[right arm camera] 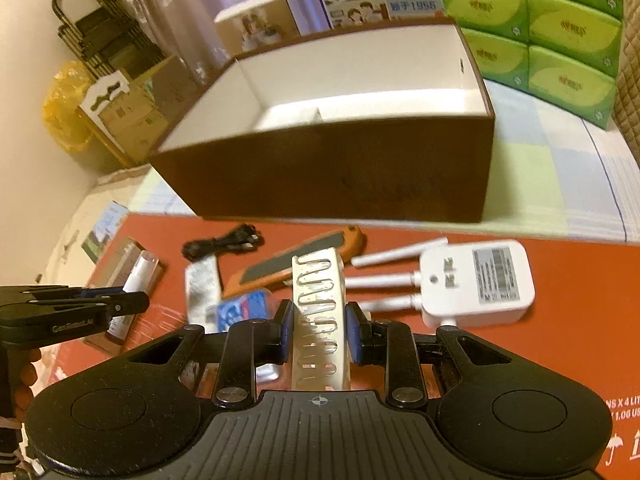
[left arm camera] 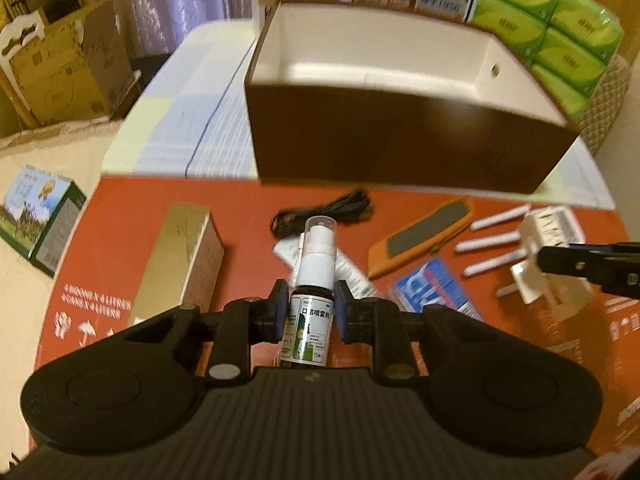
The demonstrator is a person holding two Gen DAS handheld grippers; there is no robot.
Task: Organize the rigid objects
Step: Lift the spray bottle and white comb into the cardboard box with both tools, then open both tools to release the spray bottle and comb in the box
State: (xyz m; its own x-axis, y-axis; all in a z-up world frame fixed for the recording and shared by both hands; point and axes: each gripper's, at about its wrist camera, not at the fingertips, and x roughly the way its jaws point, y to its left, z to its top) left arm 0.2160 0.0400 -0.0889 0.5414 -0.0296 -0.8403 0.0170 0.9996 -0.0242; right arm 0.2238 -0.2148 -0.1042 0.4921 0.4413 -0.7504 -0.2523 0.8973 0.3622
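- Left gripper (left arm camera: 310, 312) has its fingers clamped on the spray bottle (left arm camera: 310, 300), upright, nozzle up, long axis vertical.
- Right gripper (right arm camera: 320, 330) pinches the slotted white strip (right arm camera: 320, 308), which runs forward along the fingers.
- The brown box (left arm camera: 400, 148) sits dead ahead on the far side, past the red worktop (left arm camera: 248, 216); from both views it looks about equally near.
- Its white inside looks mostly bare, apart from a pale shape on the floor that I can't make out.
- Router (right arm camera: 476, 284), knife (right arm camera: 296, 264) and cable (right arm camera: 222, 244) lie between.
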